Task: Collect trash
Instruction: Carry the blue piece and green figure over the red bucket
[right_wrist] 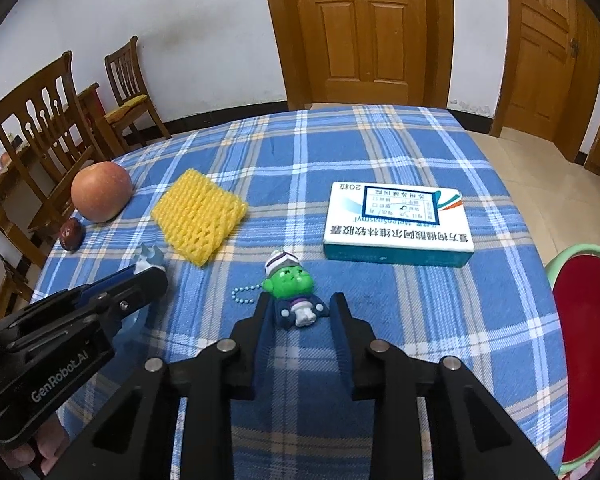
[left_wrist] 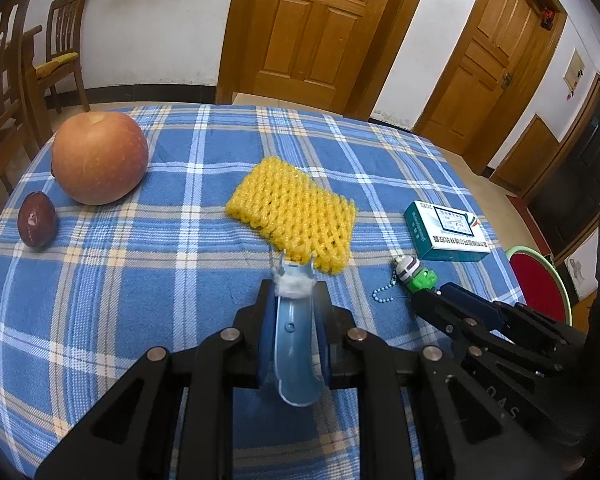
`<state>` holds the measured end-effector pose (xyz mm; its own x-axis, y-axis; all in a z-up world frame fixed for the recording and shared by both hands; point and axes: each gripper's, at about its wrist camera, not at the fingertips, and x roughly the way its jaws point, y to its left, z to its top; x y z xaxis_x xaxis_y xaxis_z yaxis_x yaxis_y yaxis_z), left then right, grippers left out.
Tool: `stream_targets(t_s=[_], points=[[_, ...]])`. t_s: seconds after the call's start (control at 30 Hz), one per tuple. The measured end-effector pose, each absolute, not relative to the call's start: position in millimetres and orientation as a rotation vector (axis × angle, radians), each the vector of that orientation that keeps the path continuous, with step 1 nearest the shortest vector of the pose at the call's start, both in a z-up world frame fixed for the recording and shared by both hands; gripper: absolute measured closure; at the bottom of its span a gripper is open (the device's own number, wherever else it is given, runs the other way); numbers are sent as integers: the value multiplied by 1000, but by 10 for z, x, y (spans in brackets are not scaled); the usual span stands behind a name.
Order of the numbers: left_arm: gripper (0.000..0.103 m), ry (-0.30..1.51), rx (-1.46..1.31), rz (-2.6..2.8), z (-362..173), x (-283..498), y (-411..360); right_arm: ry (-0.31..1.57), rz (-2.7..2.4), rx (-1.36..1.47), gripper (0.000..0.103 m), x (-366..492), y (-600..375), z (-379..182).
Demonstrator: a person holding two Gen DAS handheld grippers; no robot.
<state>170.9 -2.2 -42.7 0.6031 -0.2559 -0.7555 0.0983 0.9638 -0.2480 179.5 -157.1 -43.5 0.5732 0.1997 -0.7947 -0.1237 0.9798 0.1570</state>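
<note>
Left tongs point(left_wrist: 294, 280): angled down over the table point(left_wrist: 140, 320), clamped on a blue plastic clip point(left_wrist: 294, 344) with white fluff point(left_wrist: 293, 284).
Right tongs point(right_wrist: 300, 304): partly open, straddling the green keychain figure point(right_wrist: 294, 292).

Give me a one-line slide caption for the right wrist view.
Right gripper straddles a green-headed figurine keychain on the blue plaid tablecloth, beside a medicine box and yellow foam fruit net.

Woven matt tablecloth point(right_wrist: 380, 152), glossy plastic toy point(right_wrist: 290, 282), foam net point(right_wrist: 198, 216).
</note>
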Motion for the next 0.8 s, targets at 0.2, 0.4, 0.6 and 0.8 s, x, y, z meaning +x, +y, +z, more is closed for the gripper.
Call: stream_targets(t_s=[0.2,0.4,0.6,0.8], points=[[85,900,-191,-208,-418,1705,-13,932,196,129,73,1704,-1643,-405],[85,904,-184,-214,-423,1716,-38,906,194,178,73,1545,-1749,-322],[85,901,-174,-220,-425,1700,-48,883,186,233,73,1367,-1836,-252],[85,898,-146,-235,-407,1651,-115,861,175,279,73,1184,-1905,-169]])
